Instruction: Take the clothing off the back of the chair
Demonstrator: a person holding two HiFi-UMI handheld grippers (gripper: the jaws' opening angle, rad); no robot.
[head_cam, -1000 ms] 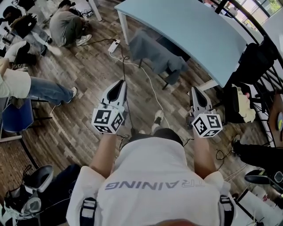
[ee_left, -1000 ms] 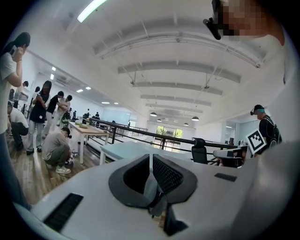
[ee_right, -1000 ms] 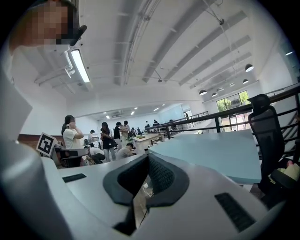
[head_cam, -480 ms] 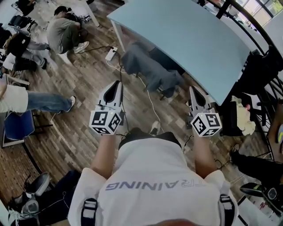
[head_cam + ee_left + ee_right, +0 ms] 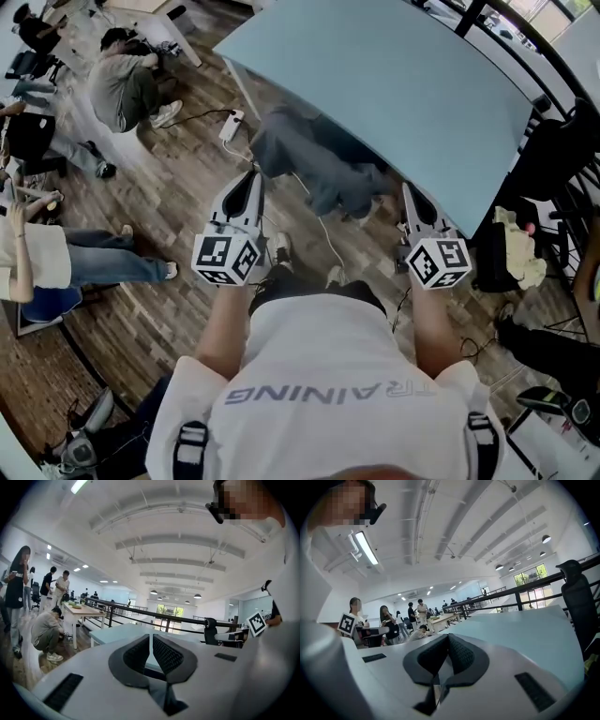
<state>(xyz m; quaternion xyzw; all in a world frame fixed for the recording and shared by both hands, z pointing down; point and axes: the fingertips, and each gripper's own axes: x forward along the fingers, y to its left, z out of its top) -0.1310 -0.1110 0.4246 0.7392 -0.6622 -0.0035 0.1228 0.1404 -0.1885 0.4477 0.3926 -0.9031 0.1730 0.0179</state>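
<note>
1. Facing the light-blue table (image 5: 403, 84), the person has the whole job ahead; nothing of the task looks done.
2. The grey clothing (image 5: 305, 159) hangs draped over the chair back at the table's near edge. The chair itself is almost wholly hidden under cloth and tabletop. The garment lies ahead of both tongs and neither touches it.
3. The left gripper (image 5: 251, 180) points toward the garment's left end, near it in the head view but apart from it. Its own view shows the ridged pads pressed together with nothing between them.
4. The right gripper (image 5: 410, 194) points at the table edge just right of the garment. Its jaws likewise meet, empty.
5. What is left, as I judge it: close the gap, part the jaws, pinch the cloth, and lift it clear of the chair back.
6. A white power strip (image 5: 232, 125) with its cable lies on the wooden floor (image 5: 159, 187) beside the chair, something to step around.
</note>
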